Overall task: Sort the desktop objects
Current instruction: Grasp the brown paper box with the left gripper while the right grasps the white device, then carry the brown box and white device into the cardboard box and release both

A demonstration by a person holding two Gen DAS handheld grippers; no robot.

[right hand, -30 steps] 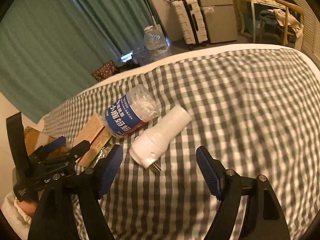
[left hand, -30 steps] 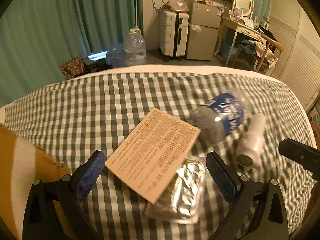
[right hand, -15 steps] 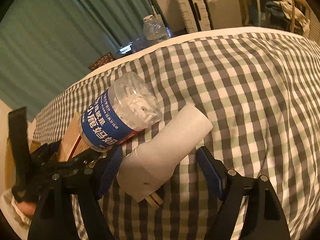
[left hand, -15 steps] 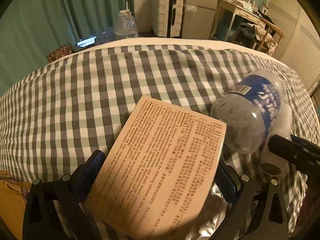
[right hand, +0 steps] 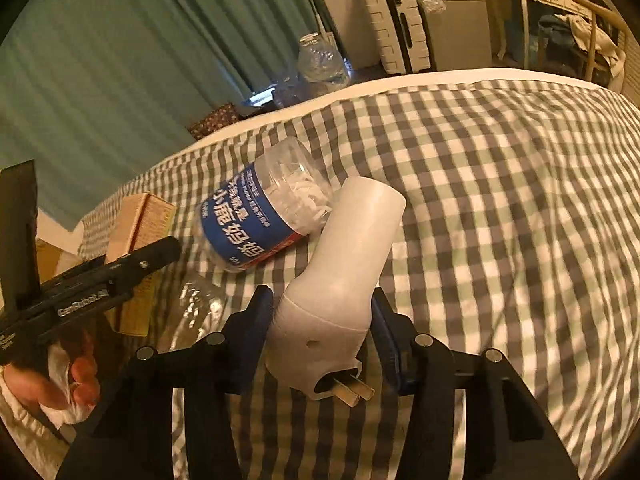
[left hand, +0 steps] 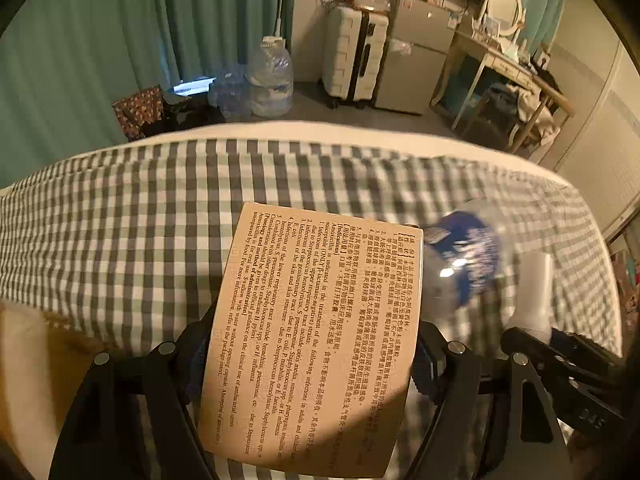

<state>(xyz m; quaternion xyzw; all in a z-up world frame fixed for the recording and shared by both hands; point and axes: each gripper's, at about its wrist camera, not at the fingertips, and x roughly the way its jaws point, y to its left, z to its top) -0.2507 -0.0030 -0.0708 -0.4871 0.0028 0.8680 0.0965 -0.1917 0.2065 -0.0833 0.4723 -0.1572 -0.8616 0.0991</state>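
My left gripper (left hand: 312,354) is shut on a tan medicine box (left hand: 316,328) printed with text and holds it above the checked cloth (left hand: 140,220). The box also shows in the right wrist view (right hand: 140,220), with the left gripper (right hand: 96,280) across it. My right gripper (right hand: 322,328) is shut on a white plug-in device (right hand: 344,280) with two metal prongs. A clear jar with a blue label (right hand: 260,220) lies on its side just beyond it, blurred in the left wrist view (left hand: 464,264). A foil blister pack (right hand: 196,312) lies on the cloth.
The bed's far edge (left hand: 320,132) drops to a floor with water jugs (left hand: 268,80), a white suitcase (left hand: 356,60) and a desk (left hand: 504,68). A yellow-and-white cloth (left hand: 36,360) lies at the near left. Green curtains hang behind.
Both grippers closed: the left on the medicine box, lifting it off the foil pack, the right on the white plug-in device. The jar shifted slightly.
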